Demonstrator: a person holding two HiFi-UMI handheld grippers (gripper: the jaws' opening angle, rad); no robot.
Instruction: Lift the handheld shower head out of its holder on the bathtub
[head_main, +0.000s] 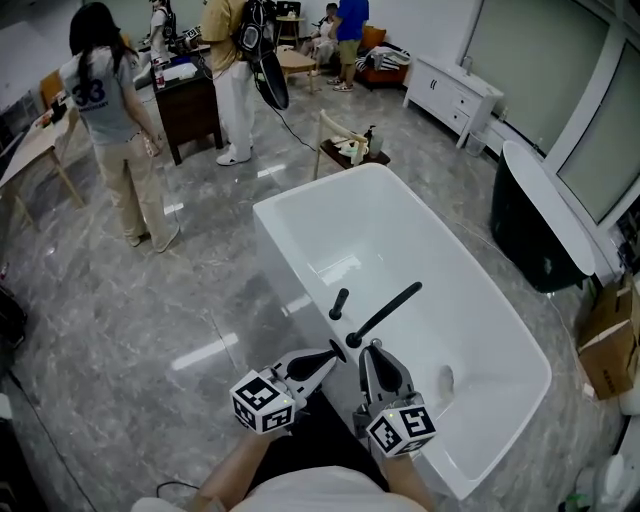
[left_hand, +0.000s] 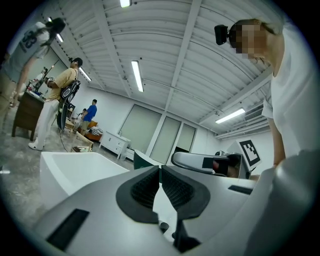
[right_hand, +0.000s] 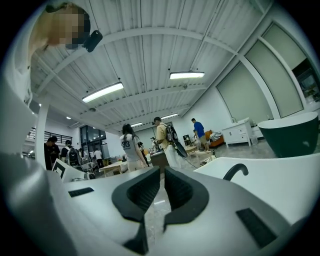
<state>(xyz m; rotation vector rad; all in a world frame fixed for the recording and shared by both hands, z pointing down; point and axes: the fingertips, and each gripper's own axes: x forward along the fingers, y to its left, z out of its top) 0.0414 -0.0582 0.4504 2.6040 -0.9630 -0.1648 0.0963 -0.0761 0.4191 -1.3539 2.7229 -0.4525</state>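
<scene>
The black handheld shower head (head_main: 386, 312) lies slanted over the near rim of the white bathtub (head_main: 300, 215), its lower end in the holder. A short black faucet (head_main: 339, 303) stands just left of it. My left gripper (head_main: 338, 353) is shut and empty, its tips beside the holder's left. Just below the holder, my right gripper (head_main: 372, 348) is shut too, with nothing held. In the left gripper view the shut left gripper (left_hand: 160, 170) has the tub (left_hand: 75, 172) and the right gripper's body to either side. The right gripper (right_hand: 161, 172) sees a curved black fitting (right_hand: 235, 171) on the rim.
Several people stand at the back left near desks (head_main: 190, 100). A dark freestanding tub (head_main: 540, 225) stands at the right, a cardboard box (head_main: 610, 340) beyond it. A small table with bottles (head_main: 352, 150) is behind the white tub, and a white cabinet (head_main: 455, 95) stands at the far wall.
</scene>
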